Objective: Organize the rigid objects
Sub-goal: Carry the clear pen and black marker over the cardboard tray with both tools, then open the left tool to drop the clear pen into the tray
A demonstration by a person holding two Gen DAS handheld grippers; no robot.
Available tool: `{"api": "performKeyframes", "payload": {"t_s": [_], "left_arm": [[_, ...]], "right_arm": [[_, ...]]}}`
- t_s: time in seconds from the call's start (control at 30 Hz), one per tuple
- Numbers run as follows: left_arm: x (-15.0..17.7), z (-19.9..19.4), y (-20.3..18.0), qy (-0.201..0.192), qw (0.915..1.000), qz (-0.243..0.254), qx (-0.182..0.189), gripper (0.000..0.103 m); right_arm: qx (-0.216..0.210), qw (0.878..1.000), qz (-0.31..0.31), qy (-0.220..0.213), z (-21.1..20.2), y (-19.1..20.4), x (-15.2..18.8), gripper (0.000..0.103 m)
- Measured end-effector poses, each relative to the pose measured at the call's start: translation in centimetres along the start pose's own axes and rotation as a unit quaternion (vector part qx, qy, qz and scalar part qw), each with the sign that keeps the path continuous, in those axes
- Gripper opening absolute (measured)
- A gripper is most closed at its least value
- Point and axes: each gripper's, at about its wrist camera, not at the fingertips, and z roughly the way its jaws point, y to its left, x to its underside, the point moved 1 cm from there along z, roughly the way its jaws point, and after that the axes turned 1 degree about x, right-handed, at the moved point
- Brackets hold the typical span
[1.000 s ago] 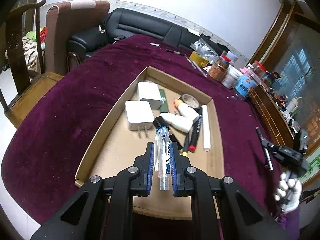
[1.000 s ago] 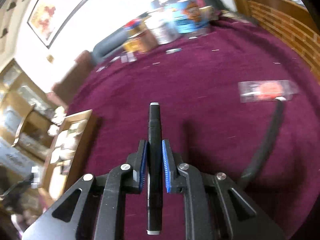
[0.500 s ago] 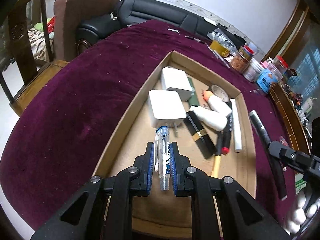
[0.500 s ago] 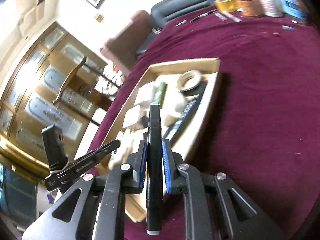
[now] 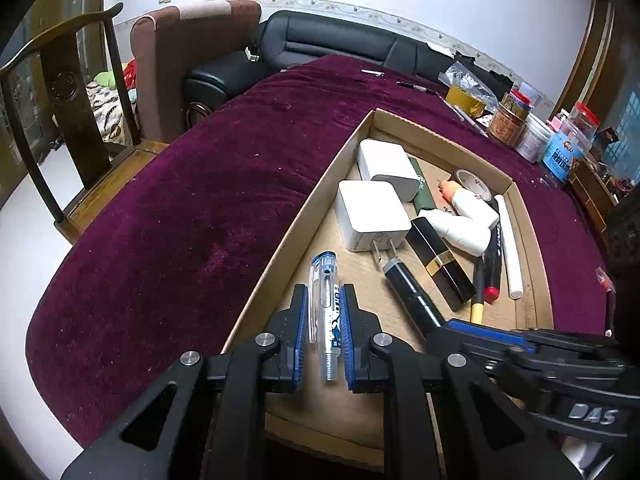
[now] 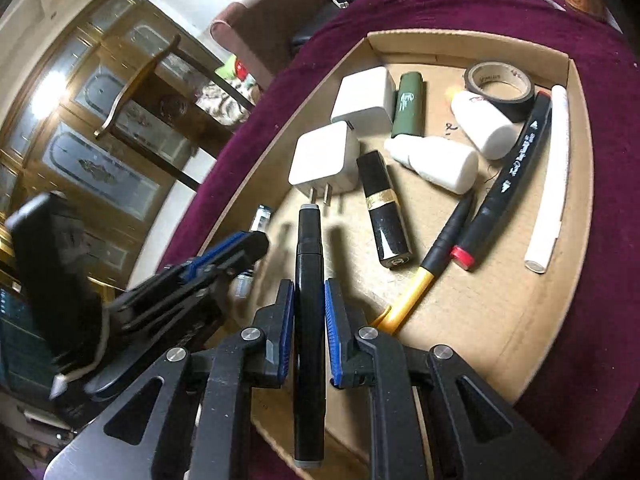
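Note:
A shallow cardboard tray (image 5: 296, 224) lies on the purple tablecloth and also shows in the right wrist view (image 6: 576, 184). My left gripper (image 5: 323, 300) is shut on a clear pen with a blue cap (image 5: 325, 280), held over the tray's near left part. My right gripper (image 6: 309, 300) is shut on a black marker (image 6: 309, 264), held over the tray's near end beside the left gripper (image 6: 224, 256). The marker's tip (image 5: 400, 280) shows in the left wrist view, close to the white plug charger (image 5: 370, 212).
The tray holds two white chargers (image 6: 360, 100), a green lighter (image 6: 408, 108), a black-and-gold lipstick (image 6: 384, 208), two white bottles (image 6: 440, 164), a tape roll (image 6: 500, 84), pens and a white stick (image 6: 552, 176). Jars and tins (image 5: 532, 132) stand at the table's far right. A wooden chair (image 5: 68, 92) stands left.
My right gripper has swung left from the open tablecloth to over the tray with the black marker. My left gripper has moved lower and closer over the tray with the clear pen.

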Motion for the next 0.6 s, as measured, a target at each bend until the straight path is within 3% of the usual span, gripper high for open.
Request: {"api": "performKeyframes", "payload": {"t_s": [0.6], "left_arm": [[-0.1,-0.1,0.2,-0.004,1.0000,-0.001,-0.001,0.013]], "right_arm": [[0.016,1.000,0.005,-0.007,0.9,0.5,-0.2,0.013]]}}
